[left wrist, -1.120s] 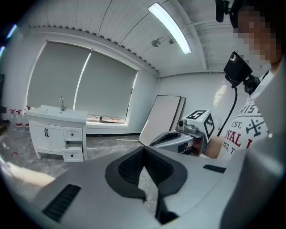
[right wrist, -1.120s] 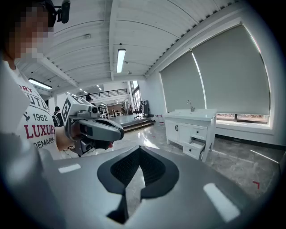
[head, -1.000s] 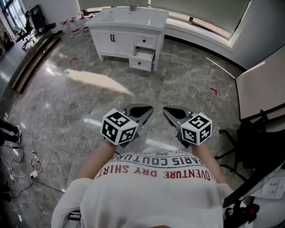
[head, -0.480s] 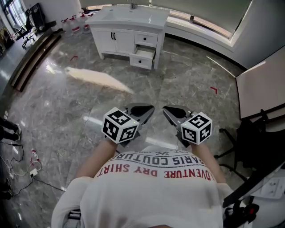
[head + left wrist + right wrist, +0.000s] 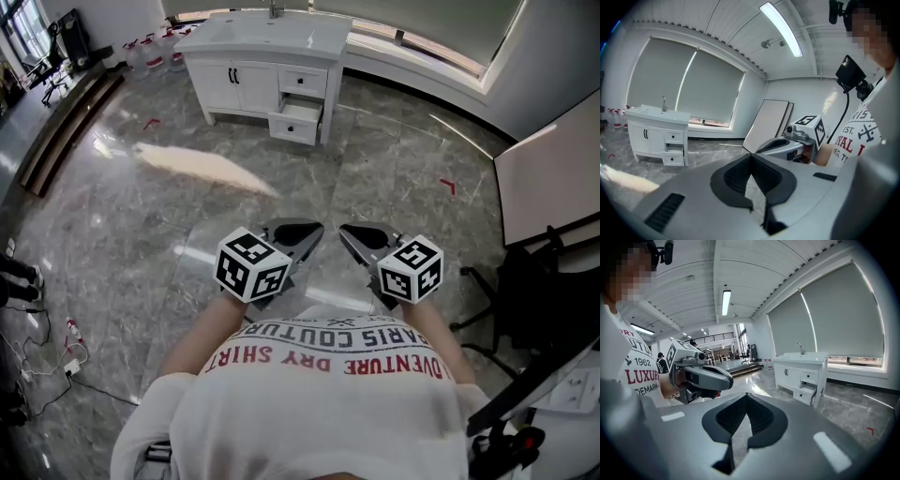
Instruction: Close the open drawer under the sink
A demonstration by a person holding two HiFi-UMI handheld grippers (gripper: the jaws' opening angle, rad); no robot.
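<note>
So, both grippers are held out in front of the person's white shirt [image 5: 328,394], side by side over the grey marble floor [image 5: 122,244]. They're angled in toward each other with a gap between them. The left gripper [image 5: 305,232] has its fingers [image 5: 733,177] pressed together at the tips with nothing between them; you only see floor through the little slit lower down. Same deal with the right gripper [image 5: 354,232]: fingers [image 5: 764,420] together, empty.

The open drawer [image 5: 294,127] is way across the room, well apart from both grippers. It's in the white vanity cabinet [image 5: 214,94] at the top of the head view, right beside the two doors [image 5: 236,80] with dark handles. It's pulled out far enough that its inside shows. The upper drawer [image 5: 306,82] above it sits flush. There's a white sink [image 5: 272,33] on top with a faucet [image 5: 275,9] at the back, and grey blinds [image 5: 834,319] behind.

Other stuff: a pale bright streak [image 5: 202,169] on the floor in front of the cabinet and a small red corner mark [image 5: 449,188] off to the right. A big white board [image 5: 548,173] is at the right edge, and some bottles [image 5: 152,49] with red on them are lined up left of the cabinet.
</note>
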